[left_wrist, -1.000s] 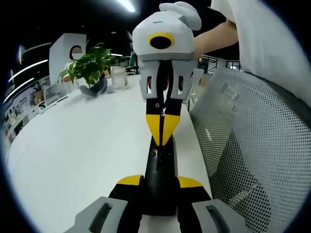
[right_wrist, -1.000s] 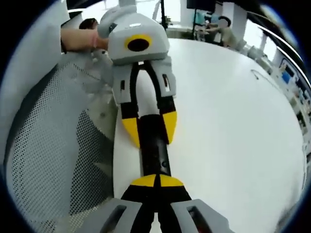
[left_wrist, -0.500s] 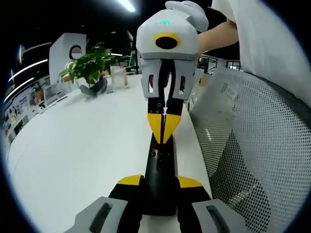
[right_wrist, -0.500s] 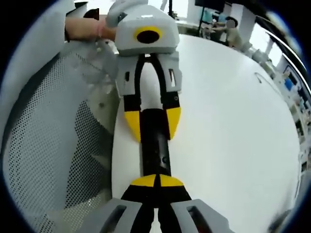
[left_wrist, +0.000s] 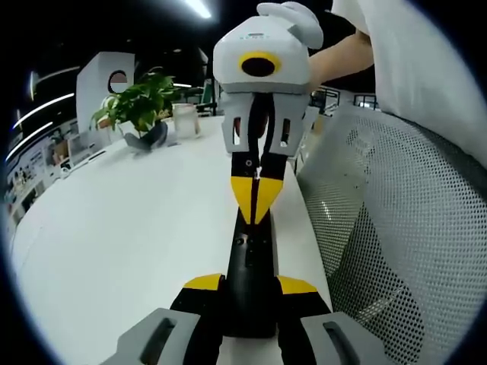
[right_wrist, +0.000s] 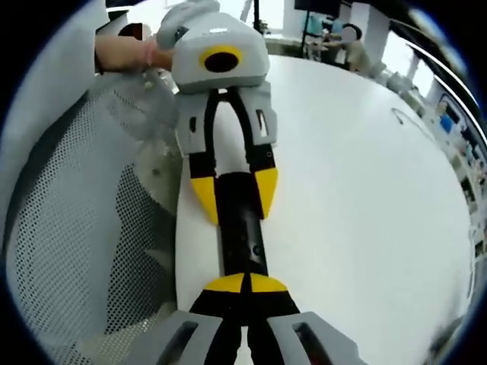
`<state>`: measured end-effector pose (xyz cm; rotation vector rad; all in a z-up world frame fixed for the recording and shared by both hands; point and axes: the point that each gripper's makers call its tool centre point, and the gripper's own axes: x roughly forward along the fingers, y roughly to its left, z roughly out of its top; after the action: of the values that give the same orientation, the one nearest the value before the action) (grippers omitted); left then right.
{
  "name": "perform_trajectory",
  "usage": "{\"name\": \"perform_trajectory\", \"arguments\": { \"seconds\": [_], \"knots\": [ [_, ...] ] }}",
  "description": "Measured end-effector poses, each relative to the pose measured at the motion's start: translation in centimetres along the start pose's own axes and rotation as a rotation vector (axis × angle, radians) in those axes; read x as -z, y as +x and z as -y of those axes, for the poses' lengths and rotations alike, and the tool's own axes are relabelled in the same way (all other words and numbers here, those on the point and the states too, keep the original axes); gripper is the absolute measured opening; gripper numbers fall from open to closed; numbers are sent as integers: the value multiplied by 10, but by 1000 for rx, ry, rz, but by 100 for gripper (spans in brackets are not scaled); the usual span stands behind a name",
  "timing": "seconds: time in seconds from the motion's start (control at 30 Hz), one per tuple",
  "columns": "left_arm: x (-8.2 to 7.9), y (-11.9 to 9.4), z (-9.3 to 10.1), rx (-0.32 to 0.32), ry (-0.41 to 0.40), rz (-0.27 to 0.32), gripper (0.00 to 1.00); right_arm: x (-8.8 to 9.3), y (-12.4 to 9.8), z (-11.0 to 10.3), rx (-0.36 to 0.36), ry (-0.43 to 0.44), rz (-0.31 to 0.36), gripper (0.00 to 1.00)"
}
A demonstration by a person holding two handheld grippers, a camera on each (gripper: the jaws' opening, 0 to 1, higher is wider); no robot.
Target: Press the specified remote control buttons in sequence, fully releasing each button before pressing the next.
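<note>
Clamping the remote [left_wrist: 248, 268] by one end at the table [left_wrist: 122, 228] edge, the left gripper [left_wrist: 249, 285] is steadying it. Pressed together, the right gripper [right_wrist: 245, 284] is bearing its tips on a button — lifting fully off likely comes next, before another press.

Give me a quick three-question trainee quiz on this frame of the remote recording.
1. True or false: the left claw grips the remote by one end.
2. In the left gripper view, what stands at the far end of the table? A) plant B) laptop C) kettle
3. Fill in: the right claw has its jaws ____, tips on the remote.

Key: 1 true; 2 A; 3 shut.
</note>
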<state>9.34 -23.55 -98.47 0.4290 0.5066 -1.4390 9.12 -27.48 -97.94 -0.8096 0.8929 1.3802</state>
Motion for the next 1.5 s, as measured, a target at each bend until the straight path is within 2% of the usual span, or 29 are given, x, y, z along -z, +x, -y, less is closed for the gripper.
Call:
{"name": "perform_trajectory", "arguments": {
  "seconds": [0.1,0.43,0.8,1.5],
  "knots": [
    [0,0,0,-1,0,-1,25,2,-1,0,1,-13,-8,0],
    [0,0,0,-2,-2,1,25,5,-3,1,11,33,1,0],
    [0,0,0,-2,-2,3,25,10,-6,2,20,36,-6,0],
    [0,0,0,-1,-1,0,25,9,-5,3,56,54,1,0]
  ]
}}
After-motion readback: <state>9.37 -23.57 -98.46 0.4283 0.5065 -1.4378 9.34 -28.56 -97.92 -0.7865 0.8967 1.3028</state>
